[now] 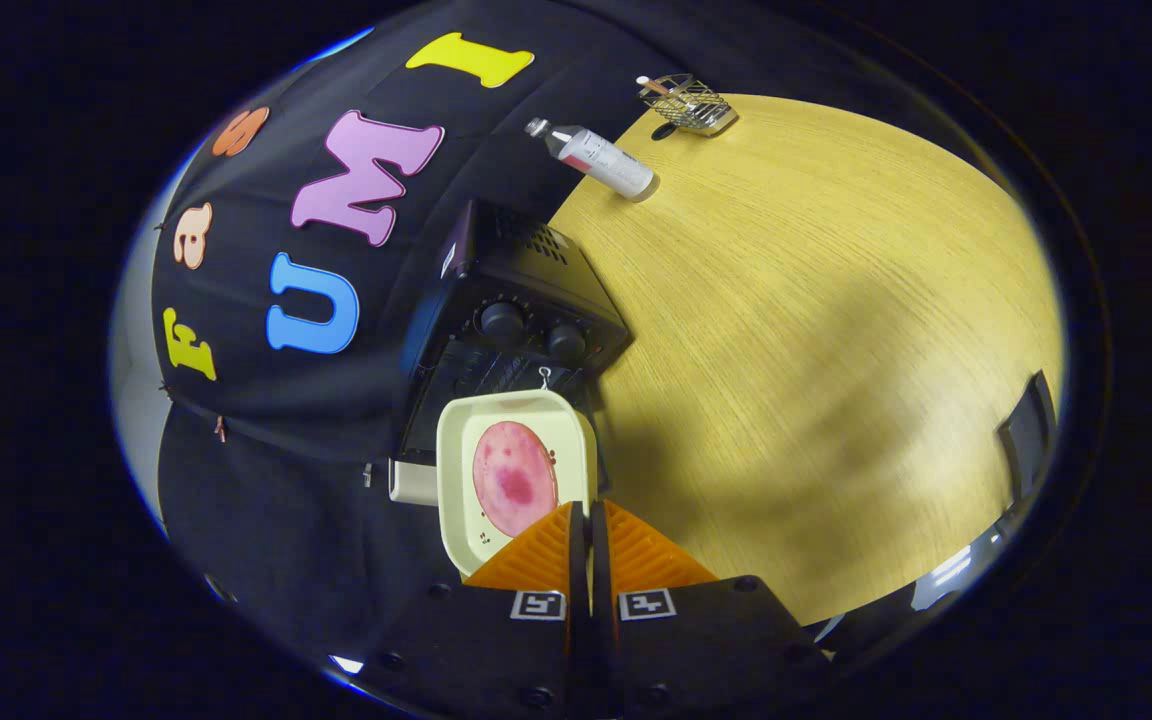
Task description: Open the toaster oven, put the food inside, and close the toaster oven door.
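The jaws are closed tight on the near rim of the cream tray, so the gripper carries the pink food level toward the toaster oven just beyond.

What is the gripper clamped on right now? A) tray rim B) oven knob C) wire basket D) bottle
A: the gripper has both orange fingers pinched on the rim of the tray carrying the food, just ahead of the oven.
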